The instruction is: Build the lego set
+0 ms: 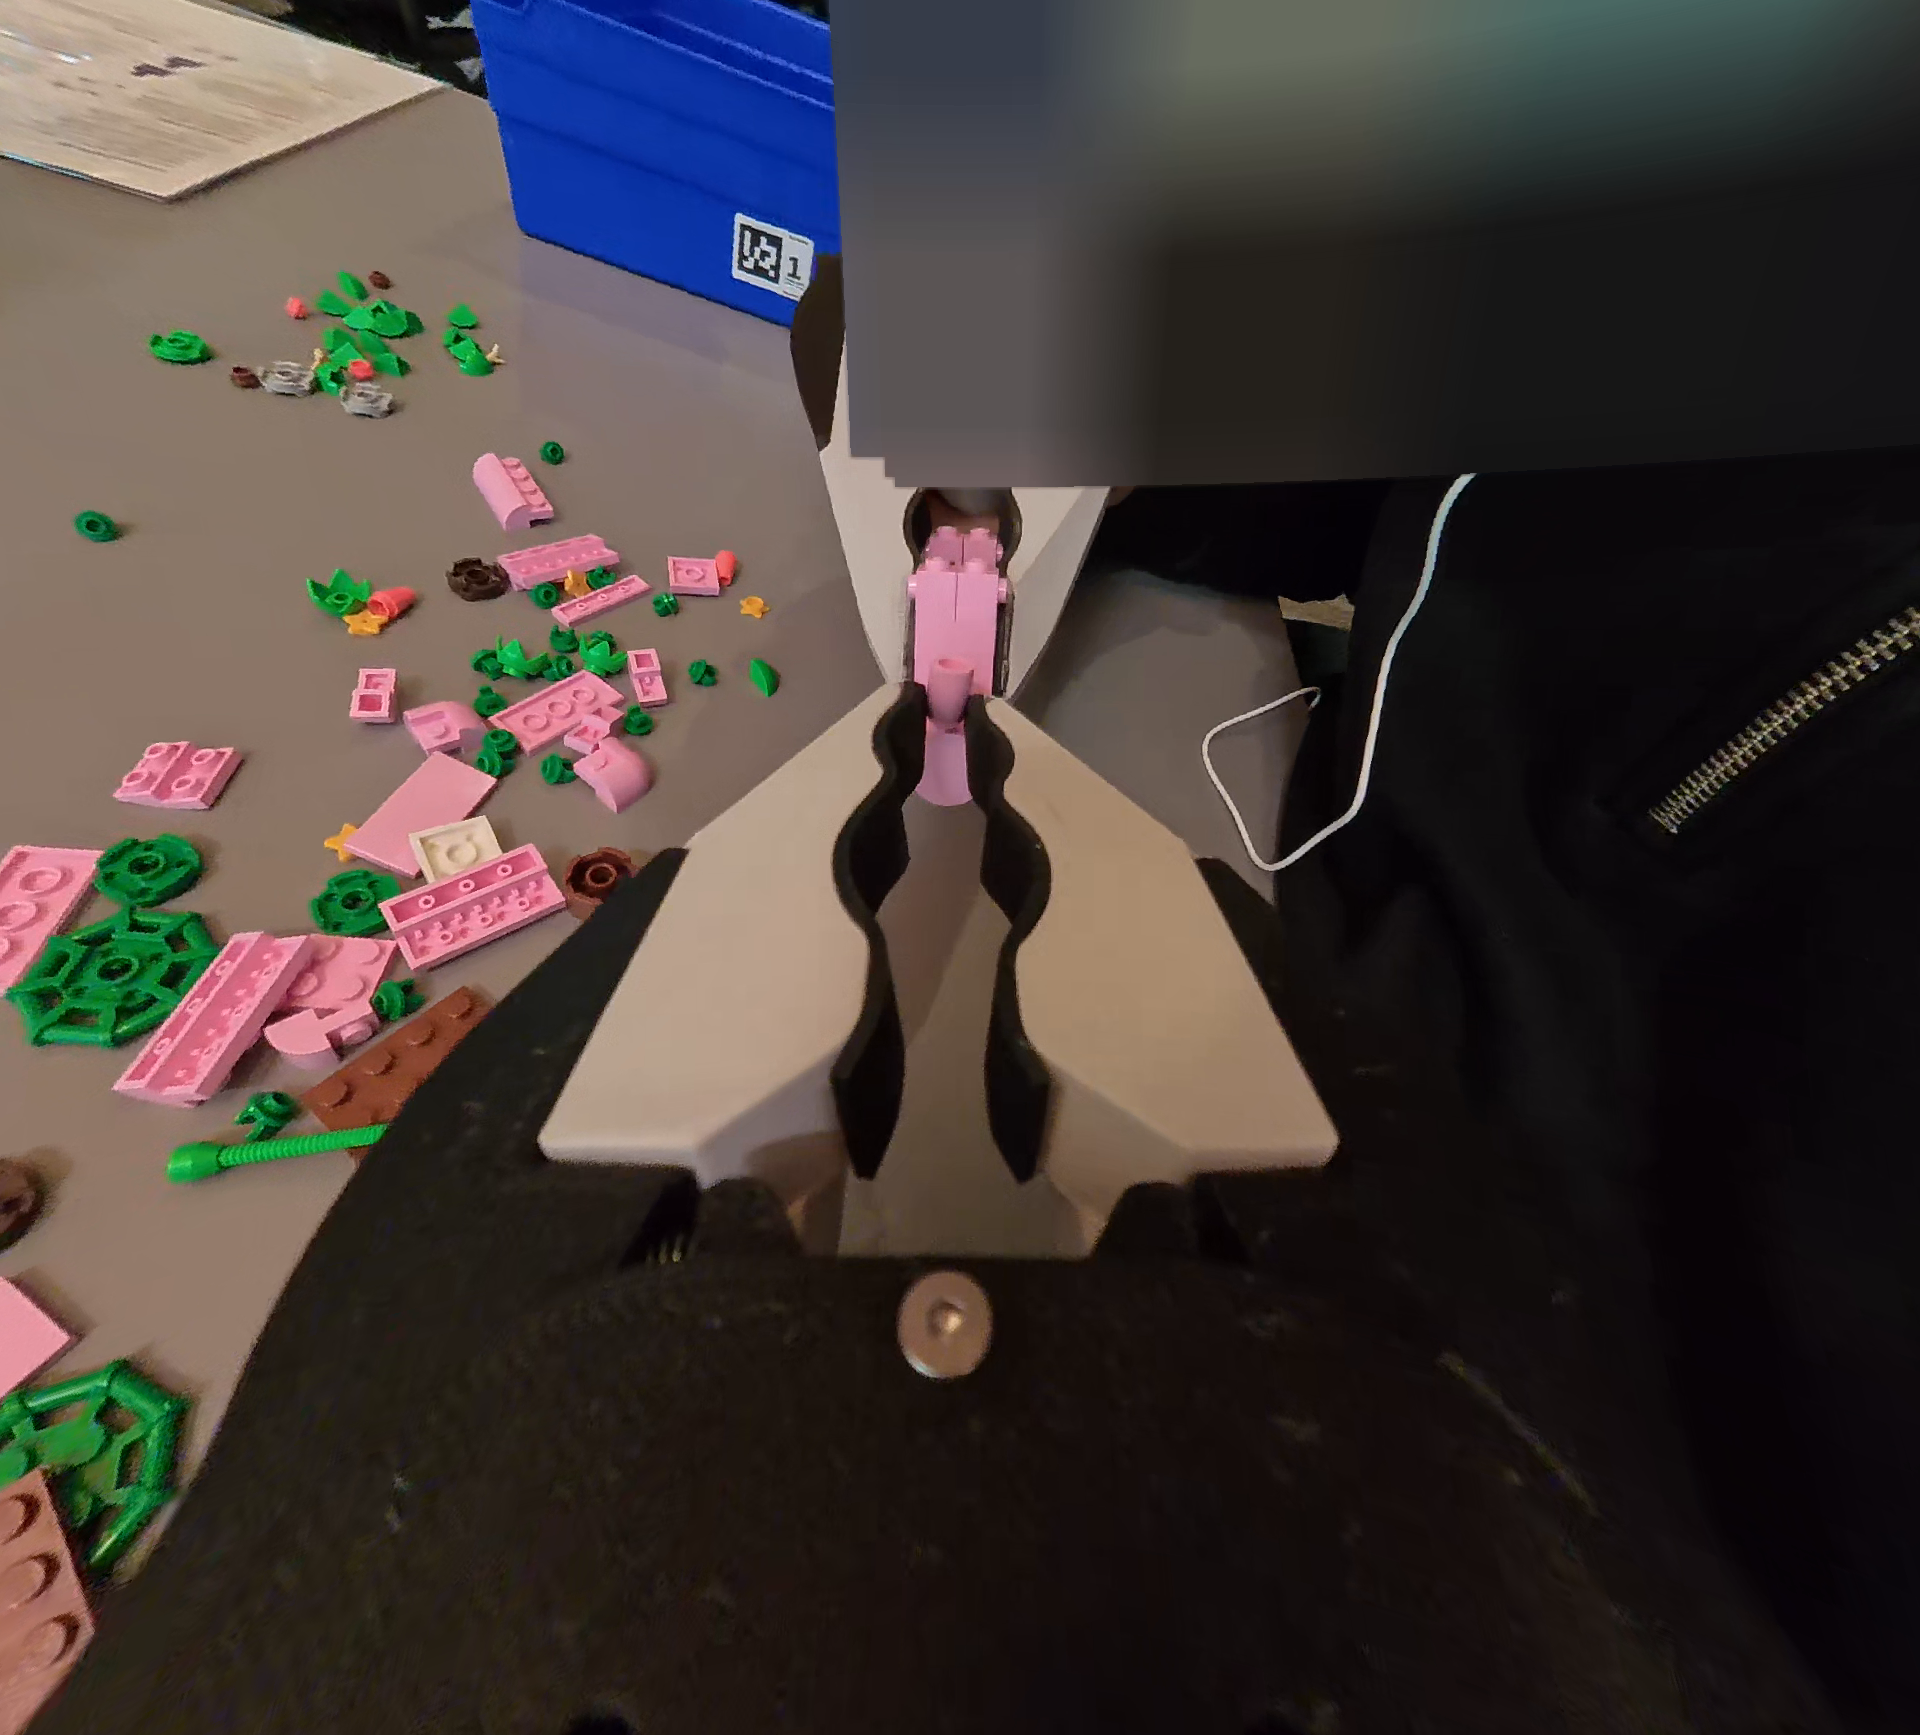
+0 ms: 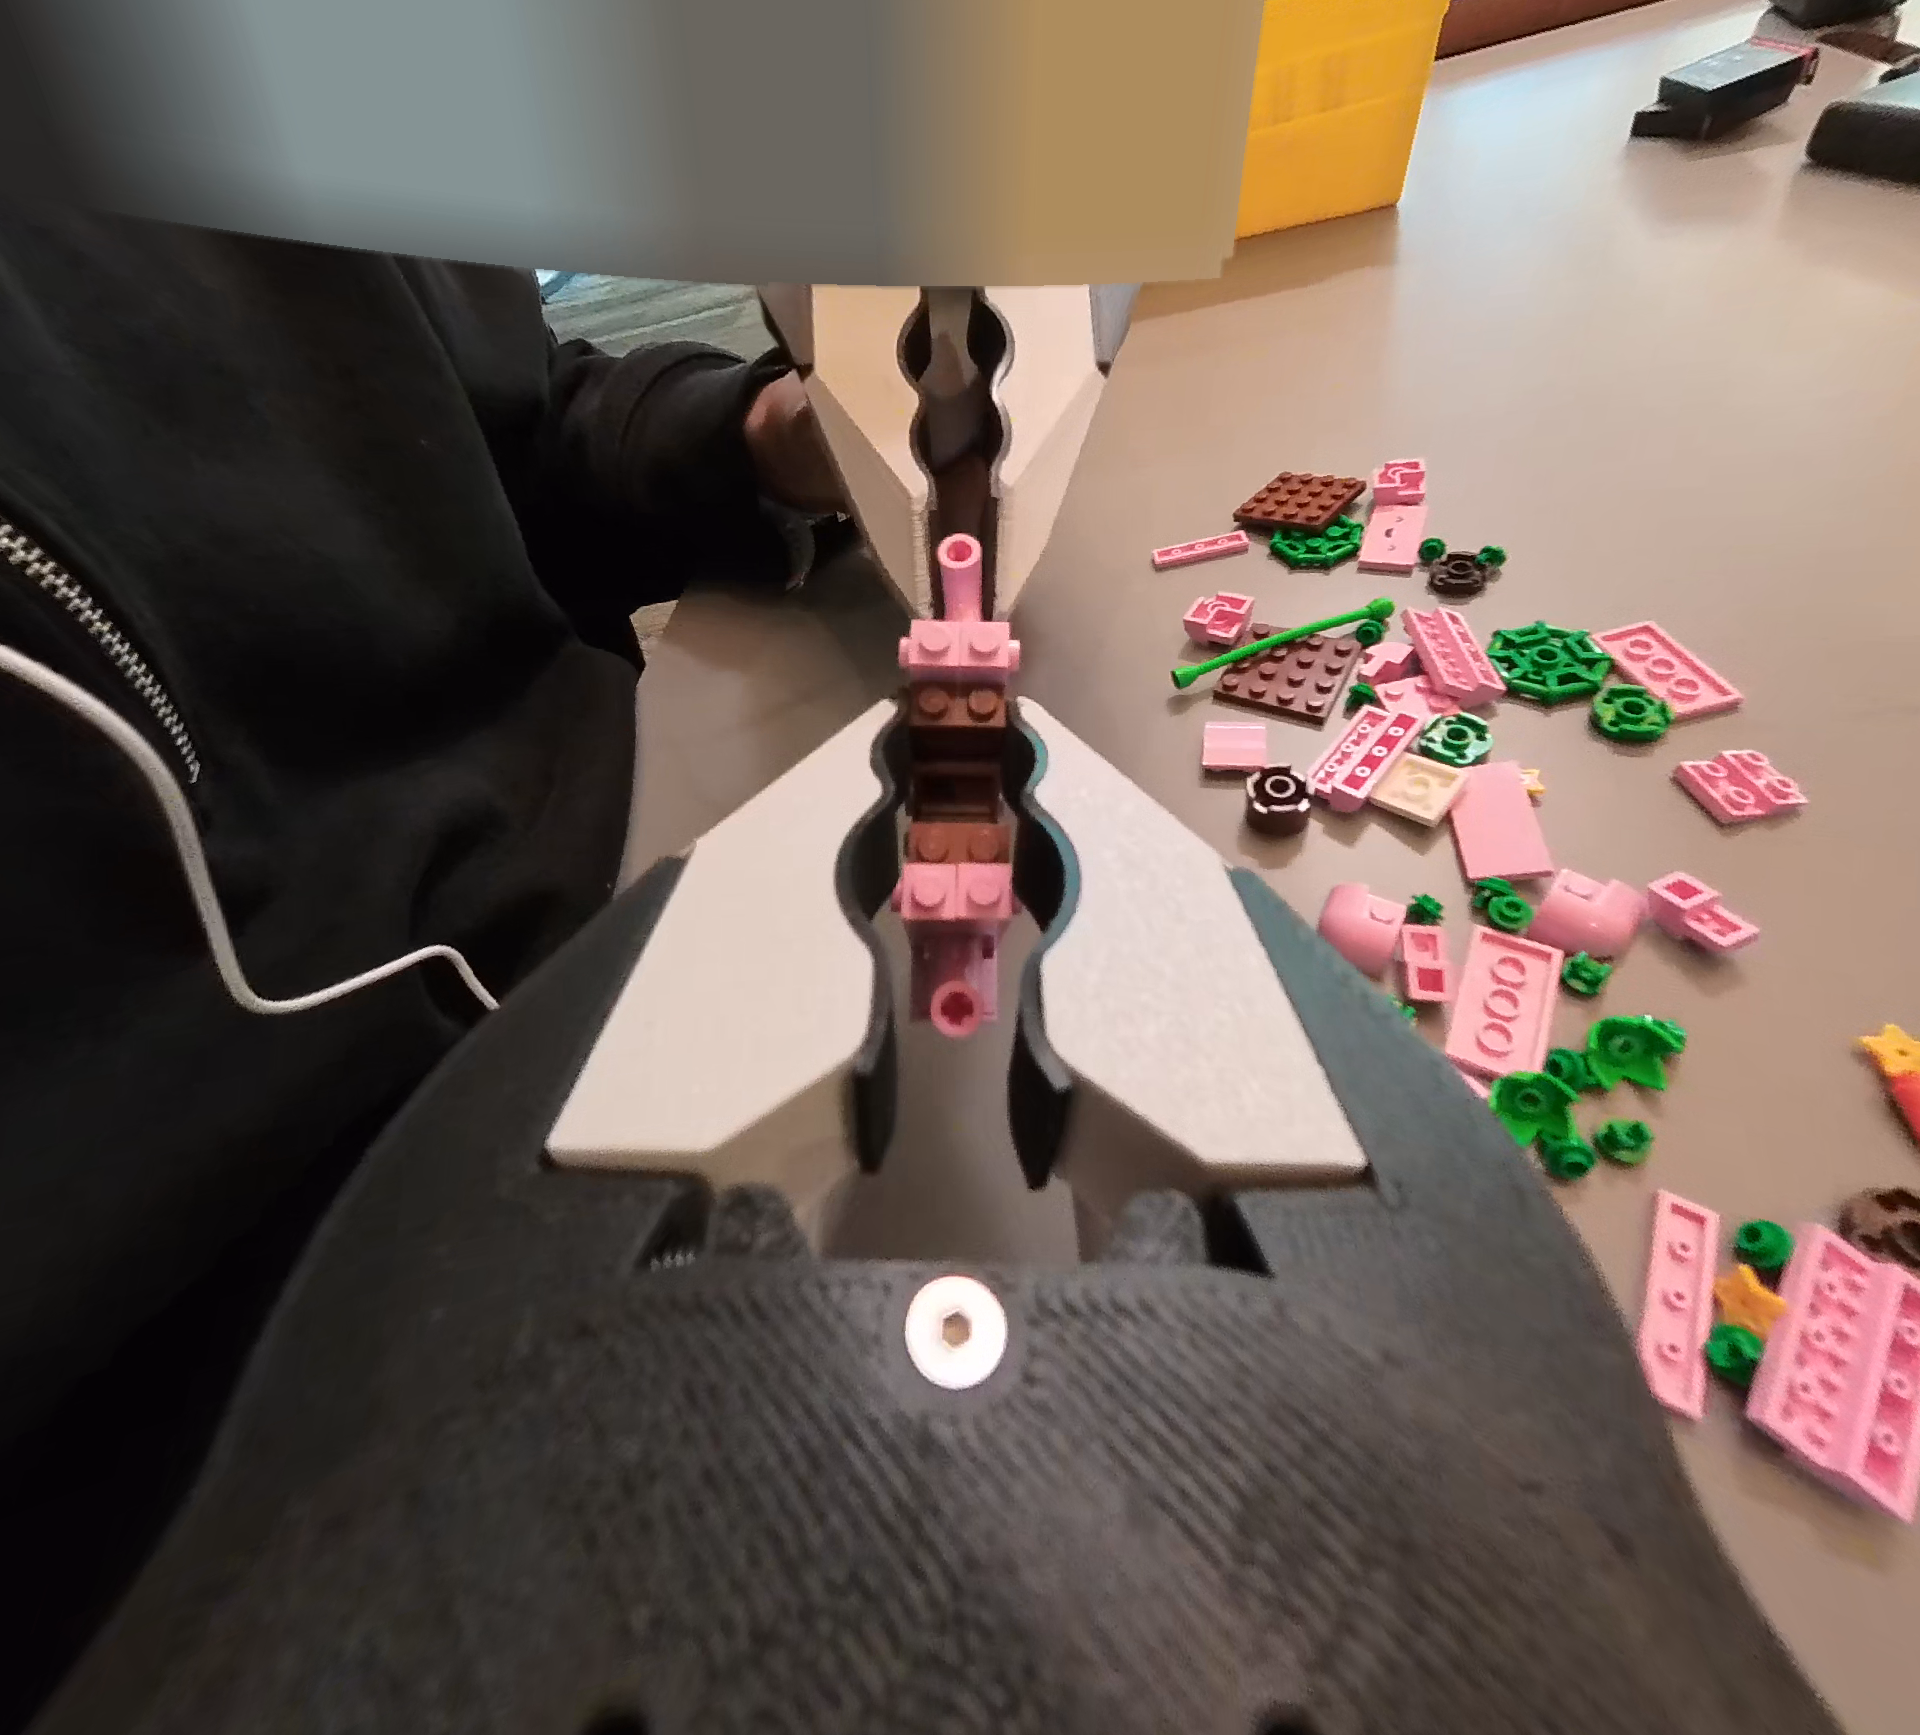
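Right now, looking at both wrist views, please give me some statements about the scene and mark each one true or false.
1. The right gripper is shut on the pink and brown assembly. True.
2. The left gripper is open and holds nothing. False: it is shut on the pink tube piece at the assembly's far end.
3. The assembly rests flat on the table. False: the two grippers hold it up in the air between them.
4. A yellow bin stands on the table. True.
5. The green stick lies partly across a brown plate. True.
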{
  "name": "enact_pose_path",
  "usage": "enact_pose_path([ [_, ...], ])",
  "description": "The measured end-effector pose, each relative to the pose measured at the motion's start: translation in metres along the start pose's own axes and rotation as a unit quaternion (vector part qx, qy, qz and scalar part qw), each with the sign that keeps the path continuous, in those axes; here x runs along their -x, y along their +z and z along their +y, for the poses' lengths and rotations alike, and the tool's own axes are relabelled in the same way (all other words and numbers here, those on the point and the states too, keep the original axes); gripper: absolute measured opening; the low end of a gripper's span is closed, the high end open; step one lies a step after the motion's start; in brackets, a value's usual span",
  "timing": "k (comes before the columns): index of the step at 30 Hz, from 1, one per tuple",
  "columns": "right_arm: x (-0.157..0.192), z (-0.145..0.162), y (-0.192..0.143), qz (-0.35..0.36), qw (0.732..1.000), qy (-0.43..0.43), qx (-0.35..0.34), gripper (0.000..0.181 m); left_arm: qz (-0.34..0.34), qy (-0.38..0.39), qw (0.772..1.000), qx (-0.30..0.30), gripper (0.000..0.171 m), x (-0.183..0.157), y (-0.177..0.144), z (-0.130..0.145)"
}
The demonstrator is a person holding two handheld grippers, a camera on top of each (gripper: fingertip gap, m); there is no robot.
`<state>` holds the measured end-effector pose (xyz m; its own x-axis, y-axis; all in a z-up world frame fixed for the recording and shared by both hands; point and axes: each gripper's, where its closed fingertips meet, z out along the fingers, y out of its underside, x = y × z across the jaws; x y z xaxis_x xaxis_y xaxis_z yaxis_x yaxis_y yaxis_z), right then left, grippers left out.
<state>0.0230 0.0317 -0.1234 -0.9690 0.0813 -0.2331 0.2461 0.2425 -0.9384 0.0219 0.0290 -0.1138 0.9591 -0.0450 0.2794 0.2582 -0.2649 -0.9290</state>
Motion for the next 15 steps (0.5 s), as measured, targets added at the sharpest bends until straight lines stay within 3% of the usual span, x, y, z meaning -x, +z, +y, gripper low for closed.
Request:
enact_pose_path([
  [15, -0.0007, -0.0012, 0.0007, 0.016, 1.0, -0.016, 0.003, 0.015, 0.001, -0.021, 1.0, -0.002, 0.006, -0.0008, 0.0001, -0.0017],
])
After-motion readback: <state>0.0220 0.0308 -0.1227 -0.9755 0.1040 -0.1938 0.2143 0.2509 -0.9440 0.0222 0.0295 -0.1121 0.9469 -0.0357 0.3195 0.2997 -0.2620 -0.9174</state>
